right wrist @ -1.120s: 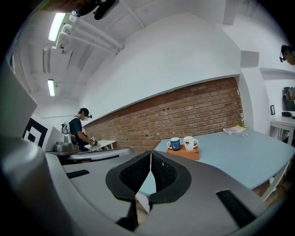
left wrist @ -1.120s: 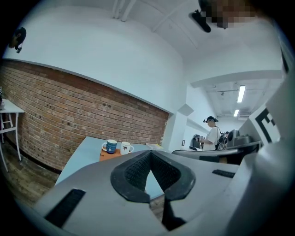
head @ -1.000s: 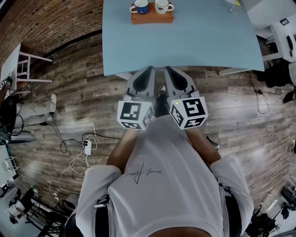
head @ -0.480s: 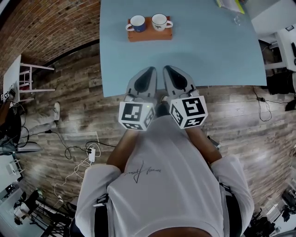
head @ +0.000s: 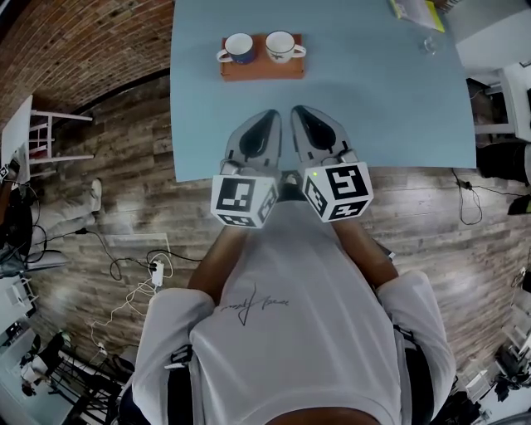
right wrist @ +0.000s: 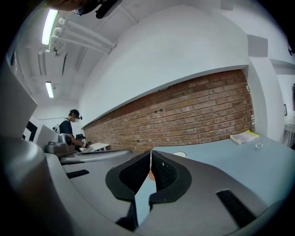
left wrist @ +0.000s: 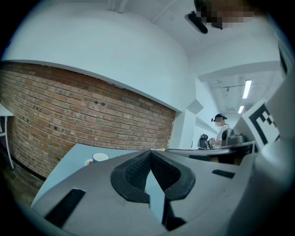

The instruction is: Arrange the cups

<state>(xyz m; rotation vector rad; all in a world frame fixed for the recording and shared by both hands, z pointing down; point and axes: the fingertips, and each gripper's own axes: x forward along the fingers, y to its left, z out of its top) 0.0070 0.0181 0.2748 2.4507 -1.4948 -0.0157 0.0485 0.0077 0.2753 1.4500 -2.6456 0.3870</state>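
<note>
Cups: a blue cup (head: 239, 47) and a white cup (head: 282, 46) stand side by side on a brown tray (head: 261, 70) at the far side of the pale blue table (head: 373, 100). The blue one is on the left with its handle out to the left, and the white one's handle points right. Any print on them is too small to read.

The left tongs (head: 270, 114) and right tongs (head: 297, 109) hang side by side over the table's near edge. Their tips point towards the tray and are well apart from it. Both are clenched on nothing.

Each carries a cube (head: 242, 199) with black-and-white square markers. The person's white shirt (head: 253, 309) bears a dark handwritten scrawl that cannot be read. A yellow-green book (head: 412, 10) lies at the far right of the table, its cover illegible.
</note>
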